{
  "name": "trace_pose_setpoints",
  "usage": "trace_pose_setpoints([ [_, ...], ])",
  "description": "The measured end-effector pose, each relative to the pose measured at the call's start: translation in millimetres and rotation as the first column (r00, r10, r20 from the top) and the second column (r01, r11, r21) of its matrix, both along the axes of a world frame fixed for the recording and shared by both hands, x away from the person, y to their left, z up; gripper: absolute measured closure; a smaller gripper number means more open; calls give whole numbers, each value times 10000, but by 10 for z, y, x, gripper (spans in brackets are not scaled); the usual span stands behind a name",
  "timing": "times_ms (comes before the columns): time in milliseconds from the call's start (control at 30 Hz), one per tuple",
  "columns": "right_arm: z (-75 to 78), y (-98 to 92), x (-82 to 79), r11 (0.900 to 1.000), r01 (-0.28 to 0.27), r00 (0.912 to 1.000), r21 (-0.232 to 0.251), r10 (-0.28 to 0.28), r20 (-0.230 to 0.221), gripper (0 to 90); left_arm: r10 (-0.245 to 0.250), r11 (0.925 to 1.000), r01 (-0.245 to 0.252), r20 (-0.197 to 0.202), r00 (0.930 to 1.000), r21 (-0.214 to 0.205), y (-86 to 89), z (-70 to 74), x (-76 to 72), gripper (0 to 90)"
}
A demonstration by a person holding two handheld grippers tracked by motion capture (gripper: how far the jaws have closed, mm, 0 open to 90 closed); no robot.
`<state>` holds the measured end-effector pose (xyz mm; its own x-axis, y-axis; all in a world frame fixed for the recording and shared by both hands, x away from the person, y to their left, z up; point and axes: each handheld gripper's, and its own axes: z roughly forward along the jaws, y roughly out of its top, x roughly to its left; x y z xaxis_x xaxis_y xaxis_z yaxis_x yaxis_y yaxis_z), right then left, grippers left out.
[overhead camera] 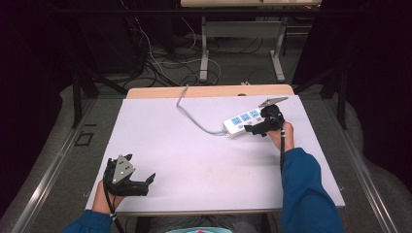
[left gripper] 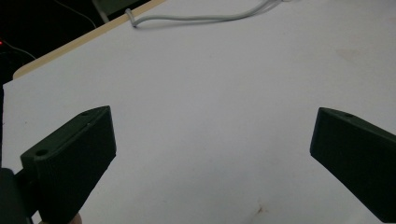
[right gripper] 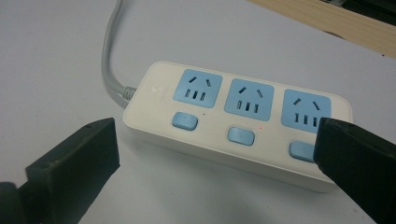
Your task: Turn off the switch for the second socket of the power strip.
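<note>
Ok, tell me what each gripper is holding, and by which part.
Nothing is held. The left gripper is open over bare table; the right gripper is open beside the power strip.

I find no words, numbers or brand names that I can read anywhere here. The white power strip [right gripper: 233, 128] in front of my right tool [right gripper: 215, 163] carries a faint embossed mark near its cord end (too small and pale for me to make out), and its blue sockets and buttons bear no lettering I can see.
</note>
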<state>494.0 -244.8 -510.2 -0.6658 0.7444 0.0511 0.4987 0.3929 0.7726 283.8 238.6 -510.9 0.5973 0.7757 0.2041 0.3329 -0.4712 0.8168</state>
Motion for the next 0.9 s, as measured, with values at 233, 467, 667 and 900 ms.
trace_pose_setpoints([
  [233,12,28,49,9998,38,10000,207,-39,55,0,19,10000,-19,20,10000,-25,-1,-2,2,2],
  [467,37,25,93,9994,105,9998,337,-111,191,0,64,9999,-63,106,9999,-93,-4,2,-6,3],
  [667,53,15,97,9988,274,9984,414,-294,473,45,85,9999,-85,61,9999,-72,-2,2,-2,4],
  [900,36,5,109,9985,315,9983,449,-336,469,165,106,9999,-106,94,9999,11,-4,3,3,4],
])
